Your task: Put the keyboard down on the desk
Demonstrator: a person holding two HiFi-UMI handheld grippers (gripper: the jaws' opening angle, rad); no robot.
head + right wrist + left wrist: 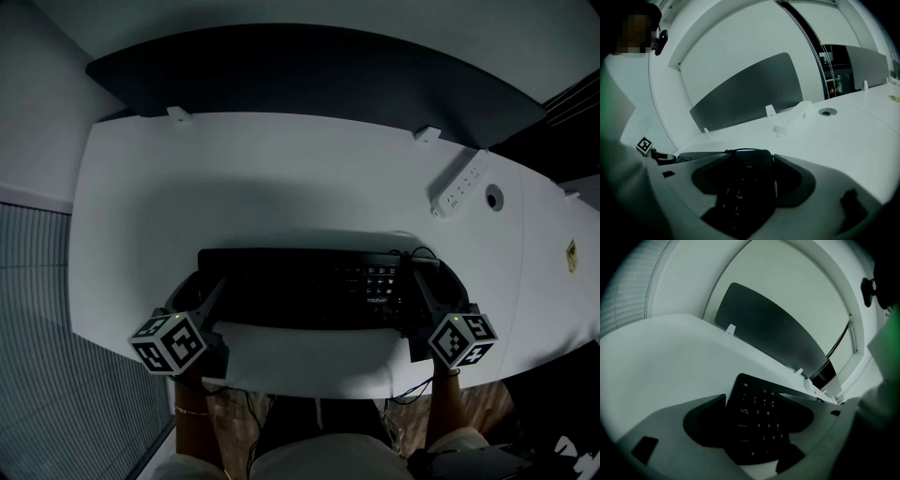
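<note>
Head view, left gripper (201,291) and right gripper (433,283) clamping keyboard (300,286) ends

From the head view, both ends of the keyboard (309,286) are covered: the left by the left claw (208,292), the right by the right claw (414,286). Its key legends are too dim to read. On the worktop (281,178), far right, a yellow sticker (571,255) is too small to read.

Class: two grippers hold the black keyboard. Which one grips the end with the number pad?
The right gripper: it grips the keyboard at the number-pad end, as the head view shows. The left gripper holds the end with Esc and Caps Lock.
</note>
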